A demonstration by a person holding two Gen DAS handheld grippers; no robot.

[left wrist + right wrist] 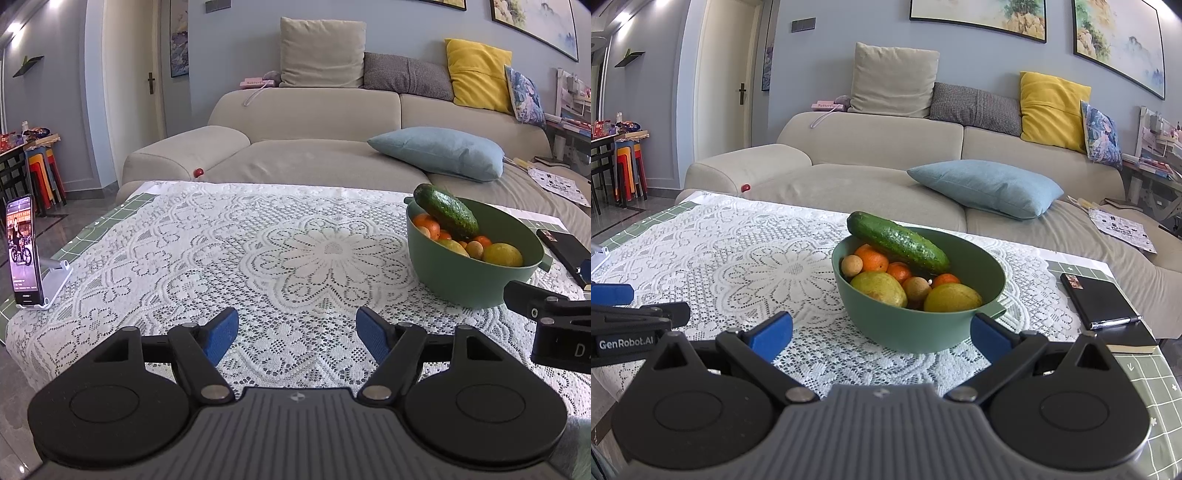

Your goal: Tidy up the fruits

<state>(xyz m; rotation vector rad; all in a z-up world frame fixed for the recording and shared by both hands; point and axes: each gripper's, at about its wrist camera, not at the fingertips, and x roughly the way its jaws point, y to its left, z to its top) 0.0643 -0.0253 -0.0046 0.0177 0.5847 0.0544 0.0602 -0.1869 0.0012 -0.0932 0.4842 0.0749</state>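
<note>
Both cams sit low over the table's near edge, facing the sofa [314,122]. Left one looks at bare lace, right one's close on the green bowl [916,325]; both catch bowl and sofa.

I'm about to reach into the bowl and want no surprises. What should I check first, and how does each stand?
1. Right gripper open, empty: ok.
2. Left gripper open, empty: ok.
3. Bowl upright on the lace cloth: ok.
4. Cucumber on top, leaning over the rim, free to grab: ok.
5. Fruit under the cucumber will stay put: cannot tell.
6. Notebook and pen clear of the bowl: ok.
</note>
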